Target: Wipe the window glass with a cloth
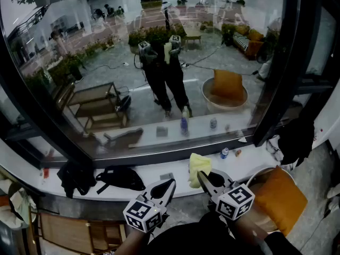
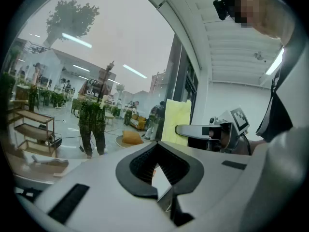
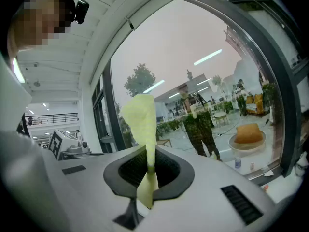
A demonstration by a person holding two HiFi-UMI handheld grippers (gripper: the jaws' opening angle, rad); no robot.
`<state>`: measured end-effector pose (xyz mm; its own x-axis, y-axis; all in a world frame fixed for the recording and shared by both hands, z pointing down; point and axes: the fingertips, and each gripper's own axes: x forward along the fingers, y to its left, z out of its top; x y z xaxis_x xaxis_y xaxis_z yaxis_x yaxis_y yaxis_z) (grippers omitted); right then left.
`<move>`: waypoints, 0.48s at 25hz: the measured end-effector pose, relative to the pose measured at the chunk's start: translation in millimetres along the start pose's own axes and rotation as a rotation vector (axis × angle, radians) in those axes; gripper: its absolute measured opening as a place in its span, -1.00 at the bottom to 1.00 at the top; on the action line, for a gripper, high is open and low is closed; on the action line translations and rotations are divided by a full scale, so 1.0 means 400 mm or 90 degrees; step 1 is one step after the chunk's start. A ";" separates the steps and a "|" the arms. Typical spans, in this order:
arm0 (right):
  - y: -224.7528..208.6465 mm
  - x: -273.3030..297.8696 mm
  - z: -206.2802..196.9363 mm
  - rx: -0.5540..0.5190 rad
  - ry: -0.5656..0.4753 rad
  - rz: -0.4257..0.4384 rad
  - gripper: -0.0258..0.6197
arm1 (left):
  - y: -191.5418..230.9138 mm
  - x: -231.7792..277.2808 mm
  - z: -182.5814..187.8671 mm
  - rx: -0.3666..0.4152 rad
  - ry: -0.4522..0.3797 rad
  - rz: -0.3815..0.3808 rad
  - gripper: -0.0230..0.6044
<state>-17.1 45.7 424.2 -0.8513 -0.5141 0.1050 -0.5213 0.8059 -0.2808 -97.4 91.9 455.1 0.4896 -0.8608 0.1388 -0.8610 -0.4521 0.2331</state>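
Note:
The window glass (image 1: 159, 52) fills most of the head view and mirrors the person and both grippers. My right gripper (image 1: 203, 176) is shut on a pale yellow cloth (image 1: 197, 163), which stands up from its jaws just below the glass, above the sill. In the right gripper view the cloth (image 3: 142, 115) rises out of the closed jaws of that gripper (image 3: 149, 166). My left gripper (image 1: 169, 185) sits beside it on the left, shut and holding nothing. From the left gripper (image 2: 159, 164) the cloth (image 2: 176, 122) shows to the right.
A white sill (image 1: 164, 170) runs under the window with a black bag (image 1: 119, 177), a dark bundle (image 1: 74, 177) and a small can (image 1: 224, 152) on it. A dark window frame post (image 1: 276, 89) stands at the right. An orange cushion (image 1: 279, 195) lies lower right.

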 end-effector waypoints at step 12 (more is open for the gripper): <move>0.001 0.013 -0.015 0.007 0.005 -0.006 -0.80 | 0.017 -0.009 -0.002 -0.001 -0.003 0.001 -0.93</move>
<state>-21.9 45.1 430.5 -0.8466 -0.5195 0.1156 -0.5289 0.7974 -0.2905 -104.8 92.3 456.9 0.4883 -0.8622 0.1346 -0.8611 -0.4509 0.2352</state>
